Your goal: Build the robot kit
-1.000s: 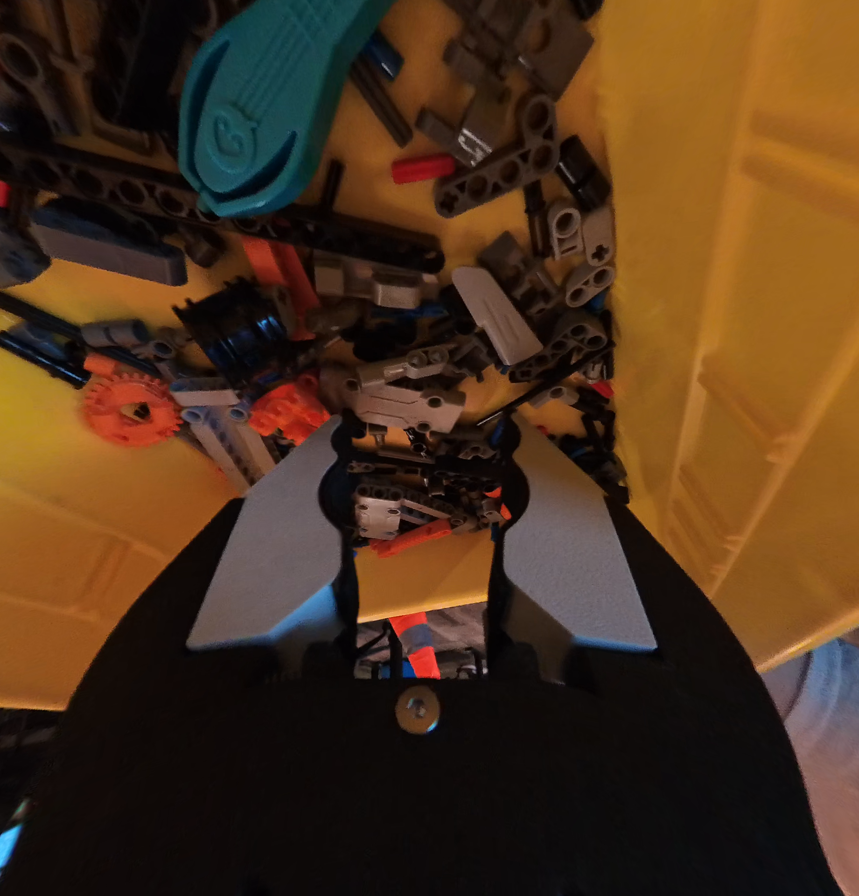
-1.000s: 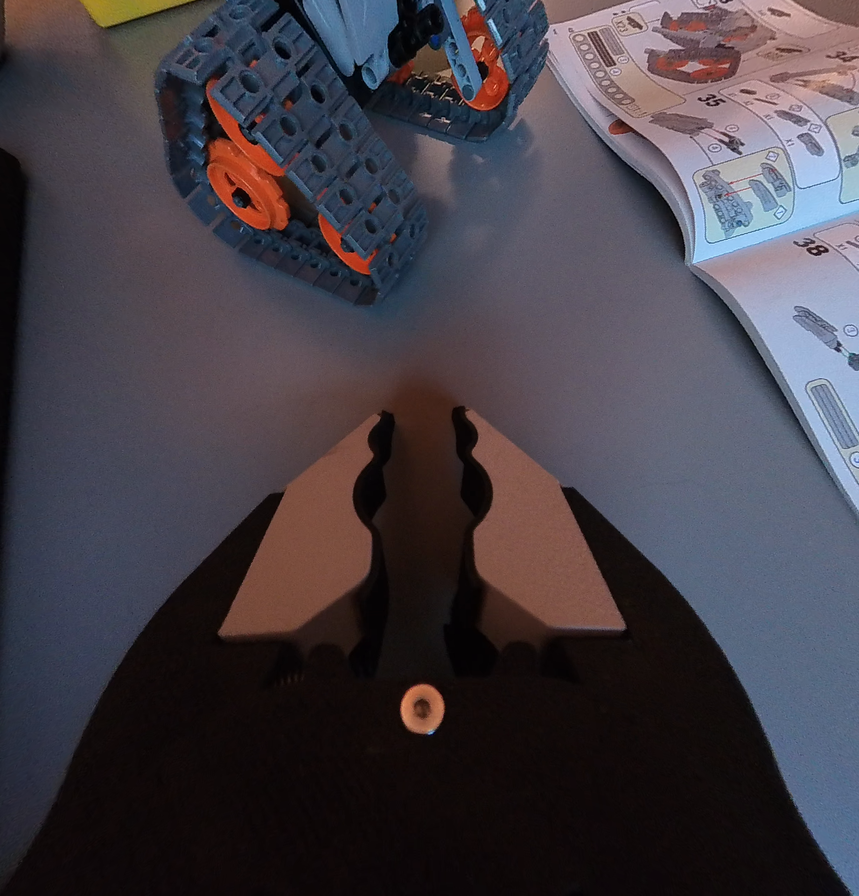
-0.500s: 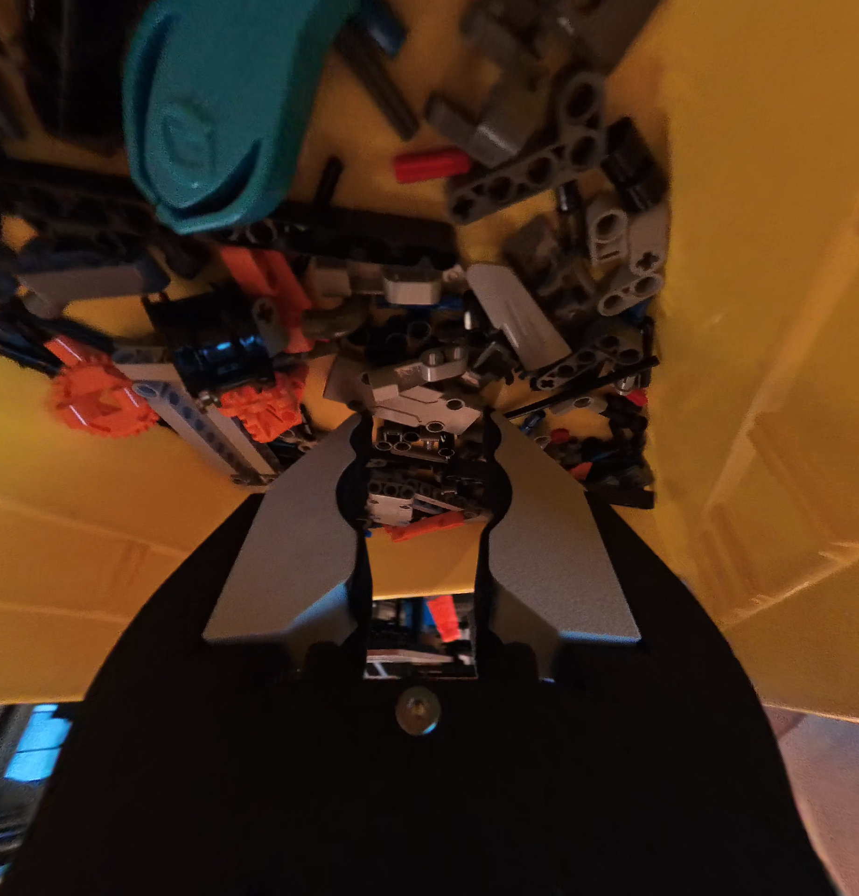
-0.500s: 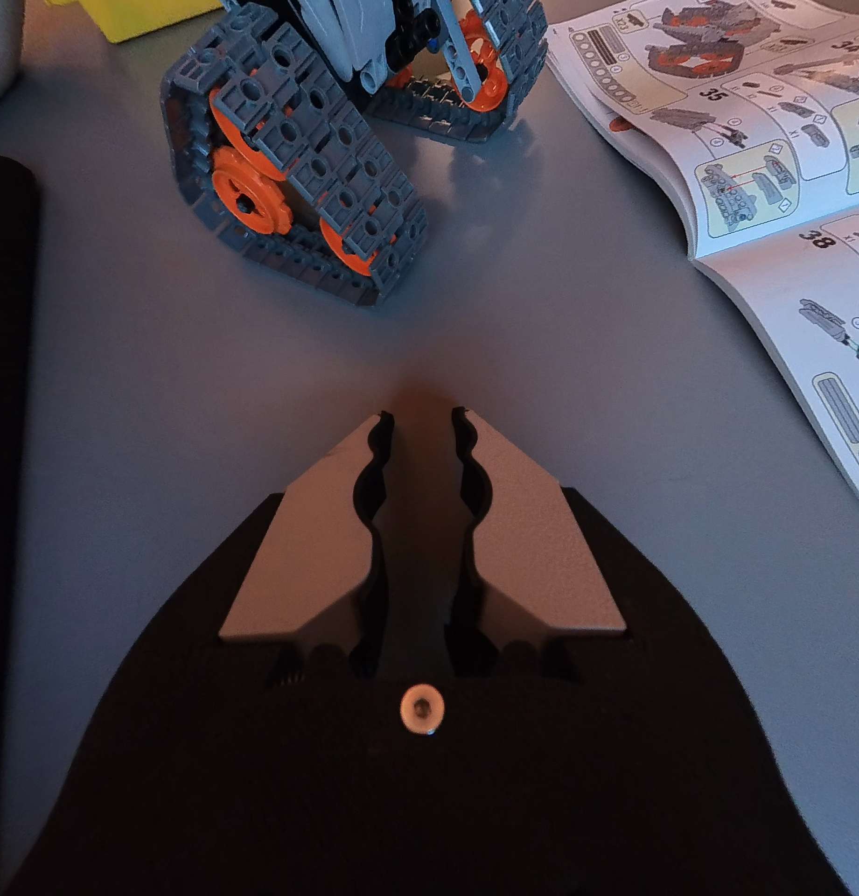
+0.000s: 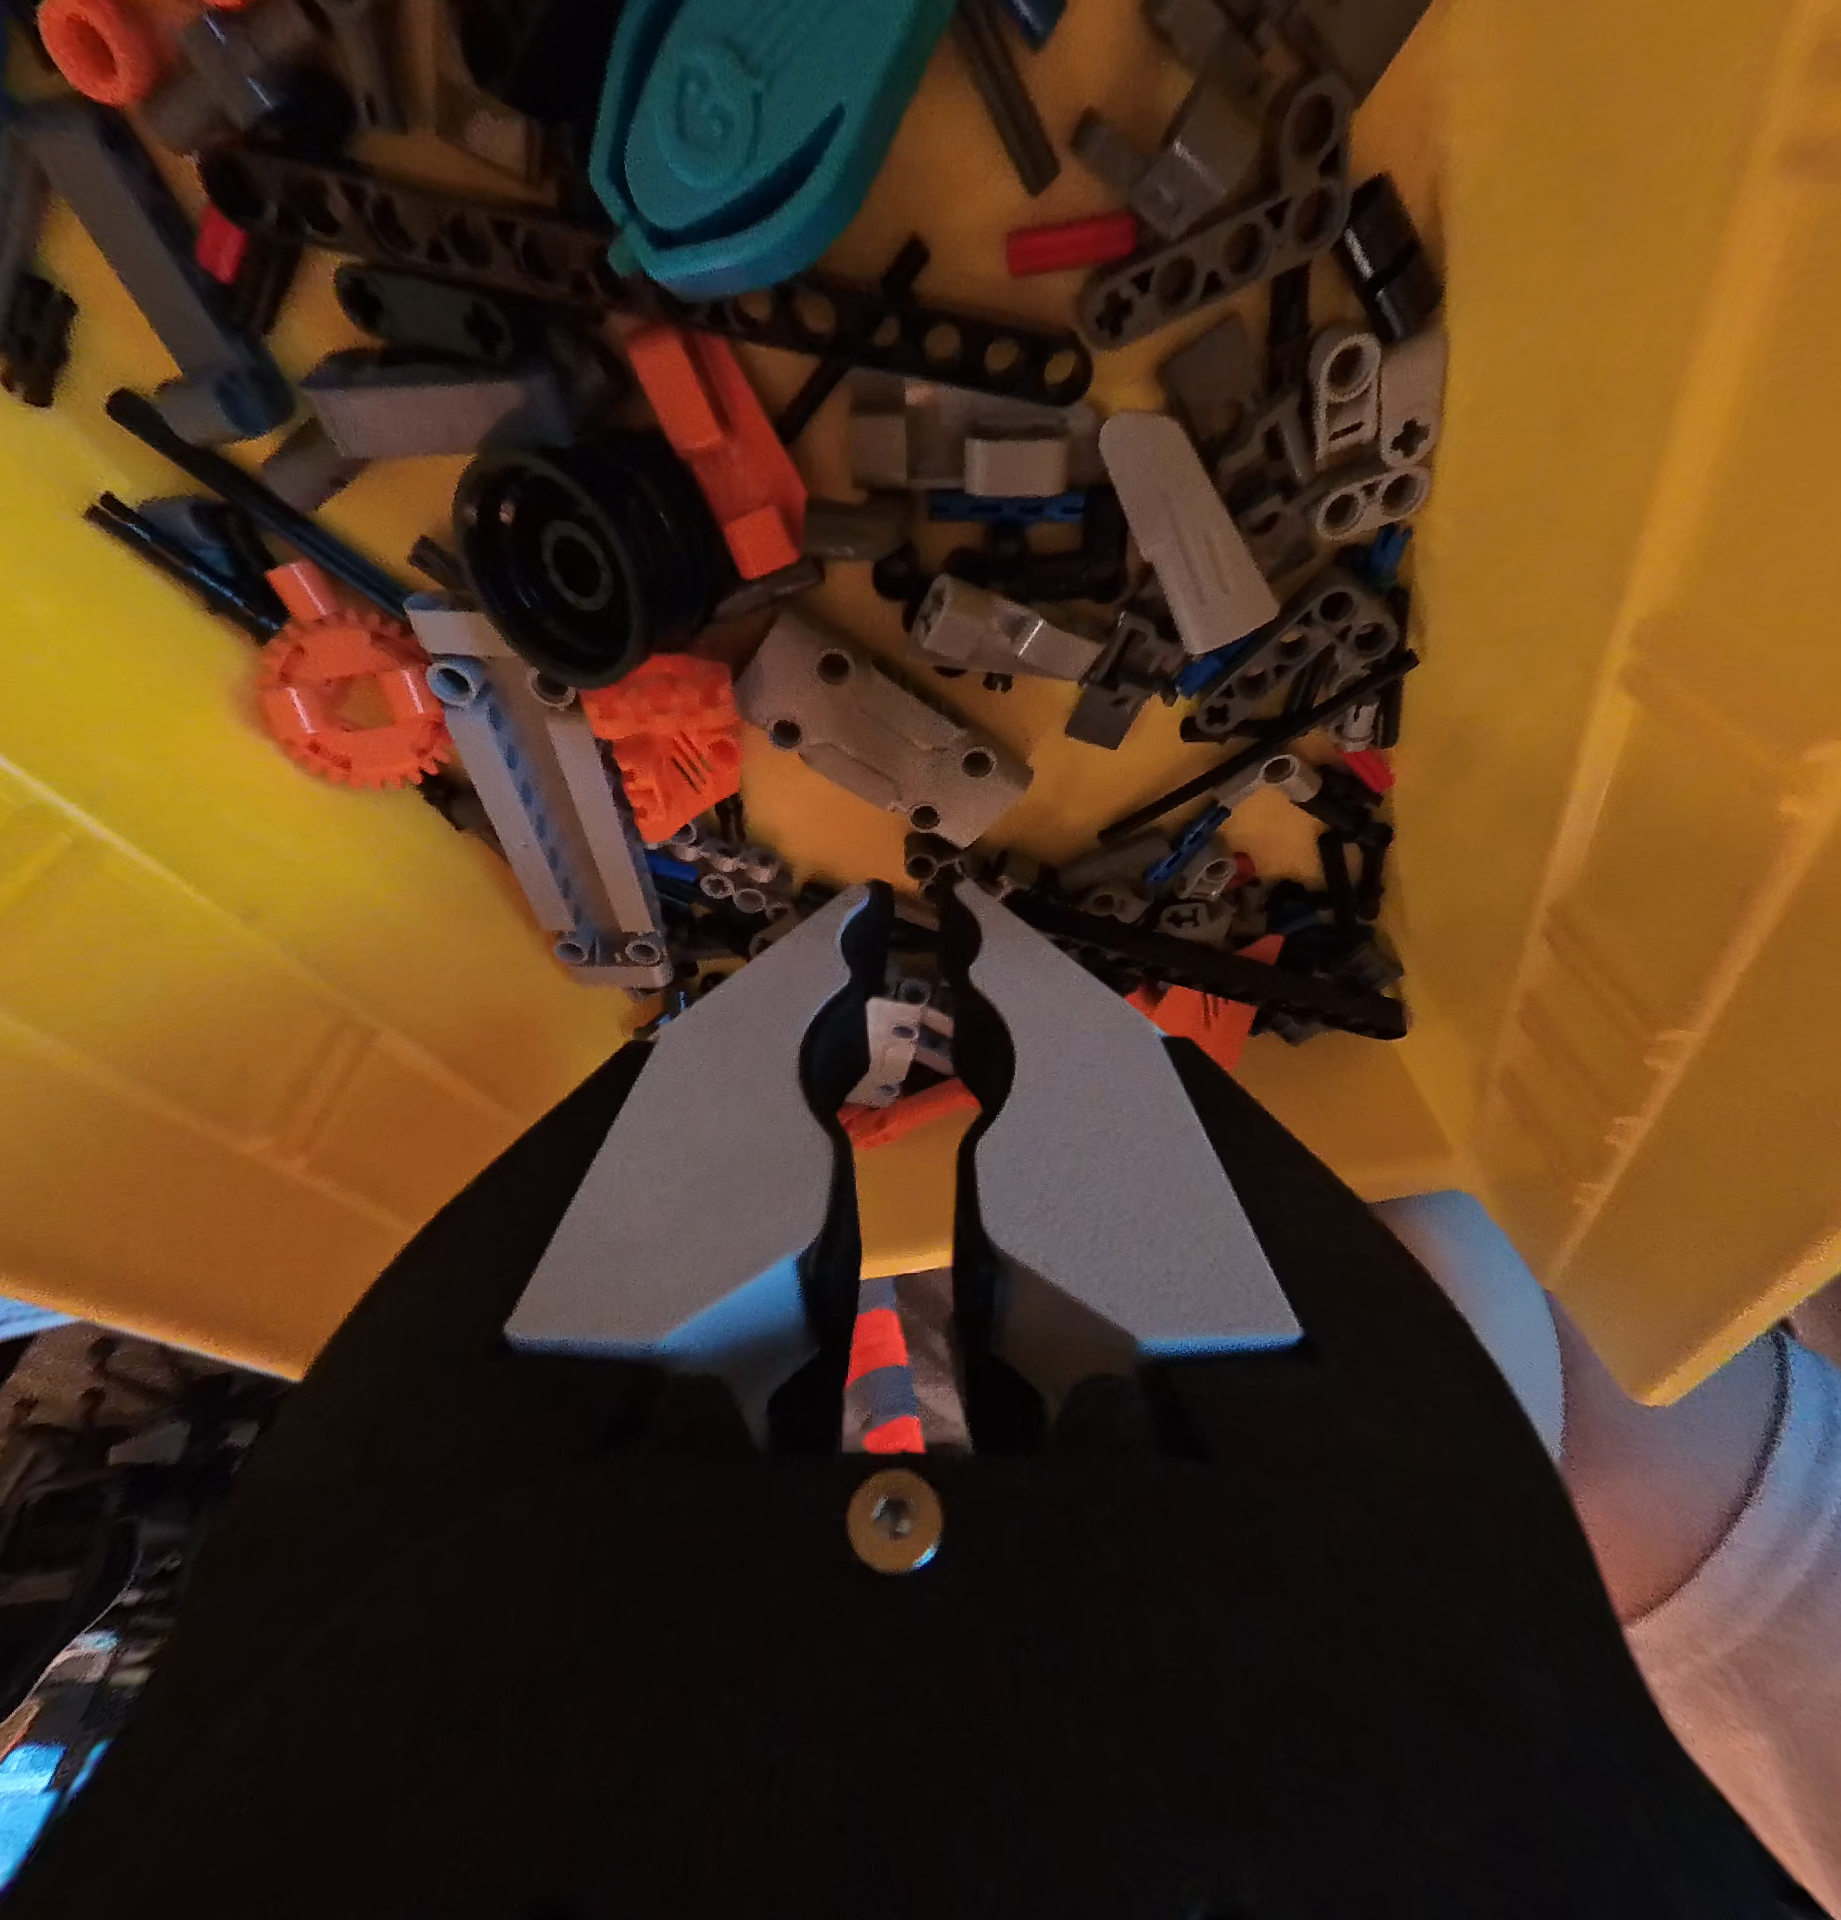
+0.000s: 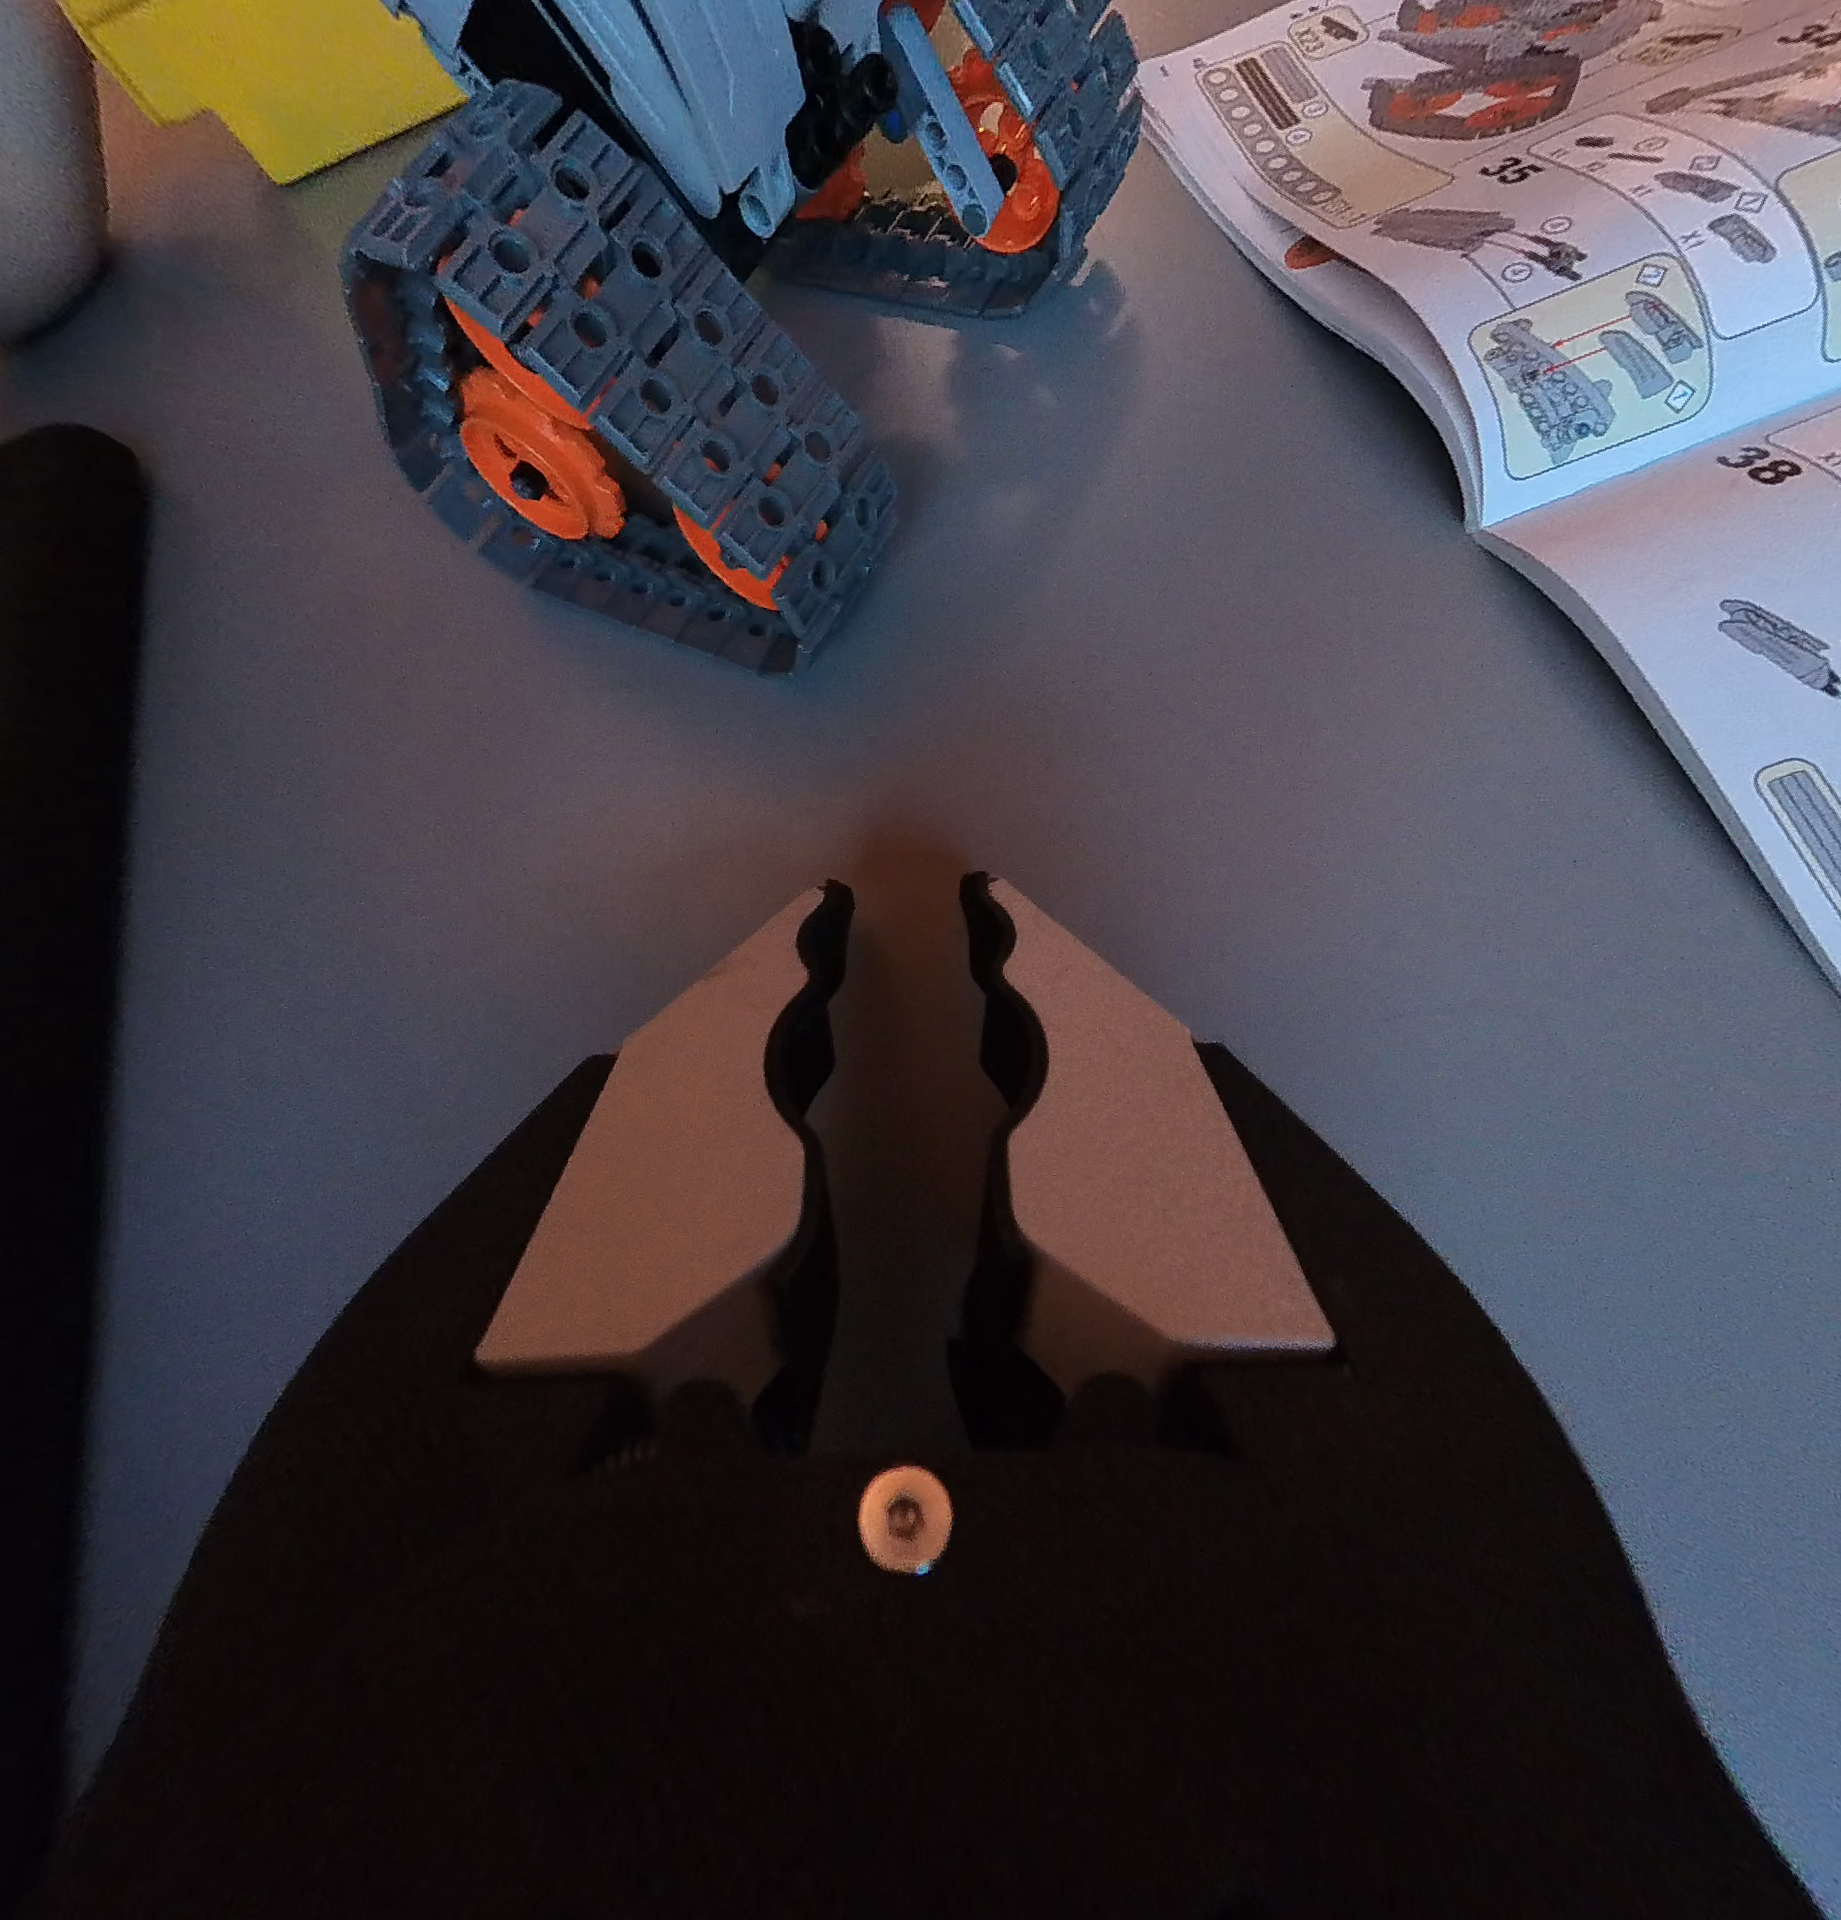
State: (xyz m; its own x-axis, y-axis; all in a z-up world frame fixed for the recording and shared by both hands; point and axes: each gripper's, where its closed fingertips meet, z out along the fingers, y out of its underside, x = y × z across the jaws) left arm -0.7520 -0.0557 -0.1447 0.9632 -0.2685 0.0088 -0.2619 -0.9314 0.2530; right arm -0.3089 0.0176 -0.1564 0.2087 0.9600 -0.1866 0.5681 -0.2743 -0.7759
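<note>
Yellow plastic walls of a bin (image 5: 1622,727) fill the left wrist view. The left gripper (image 5: 914,899) reaches down into it, jaws drawn to a narrow slit. Its tips sit at a tangle of small dark connector pieces (image 5: 926,862), and I cannot tell whether they pinch one. Just beyond lie a light grey panel (image 5: 880,732) and a long grey beam (image 5: 552,821). Farther out are a black wheel (image 5: 583,561), an orange gear (image 5: 350,707) and a teal plastic tool (image 5: 729,135). The right gripper (image 6: 905,888) hovers over the bare grey bench (image 6: 1103,675), slightly parted and empty. A partly built tracked model (image 6: 625,416) stands well ahead of it, with an open instruction booklet (image 6: 1622,416) to the right.
</note>
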